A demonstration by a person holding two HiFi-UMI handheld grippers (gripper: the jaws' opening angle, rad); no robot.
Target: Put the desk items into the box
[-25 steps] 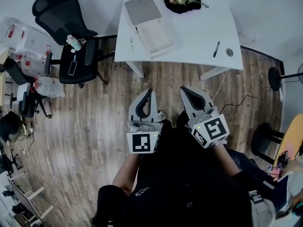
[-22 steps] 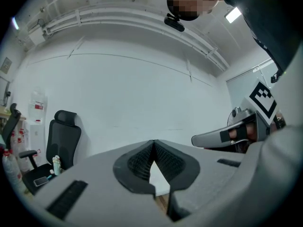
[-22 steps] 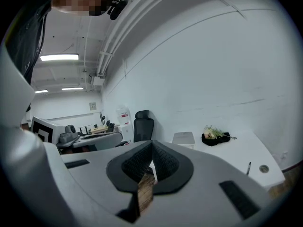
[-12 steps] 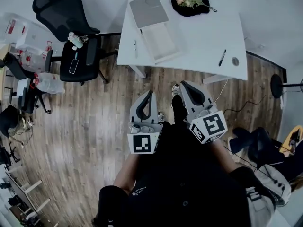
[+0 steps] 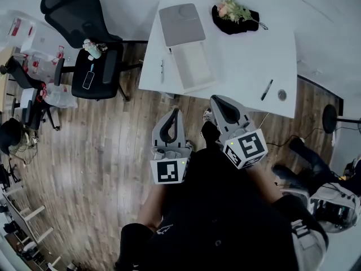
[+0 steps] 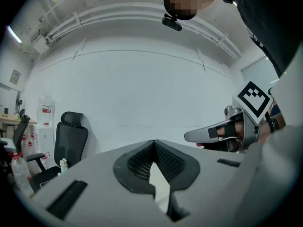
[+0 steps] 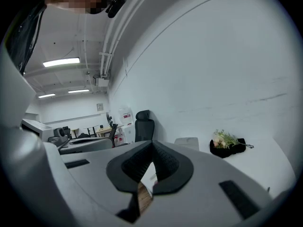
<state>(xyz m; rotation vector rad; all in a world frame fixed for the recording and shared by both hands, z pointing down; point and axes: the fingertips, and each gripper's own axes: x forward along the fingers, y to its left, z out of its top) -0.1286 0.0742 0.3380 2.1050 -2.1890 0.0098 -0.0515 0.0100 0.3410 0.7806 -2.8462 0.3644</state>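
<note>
The open white rectangular box (image 5: 194, 66) sits on the white table (image 5: 248, 55), with a flat grey lid (image 5: 181, 24) touching its far end. A black marker pen (image 5: 267, 89) and a small grey round disc (image 5: 282, 95) lie near the table's right front edge — well apart from the box. The left tongs (image 5: 176, 112) and right tongs (image 5: 217, 100) are both clenched on nothing, held over the brown wooden floor (image 5: 113, 140) — short of the table.

hand-held grippers (image 5: 175, 113) (image 5: 217, 101) 2 | desk (image 5: 242, 55) 1 | box (image 5: 194, 65) 1 | lid (image 5: 181, 24) 1 | pens (image 5: 267, 89) (image 5: 162, 70) 2 | bouquet (image 5: 236, 13) 1
</note>
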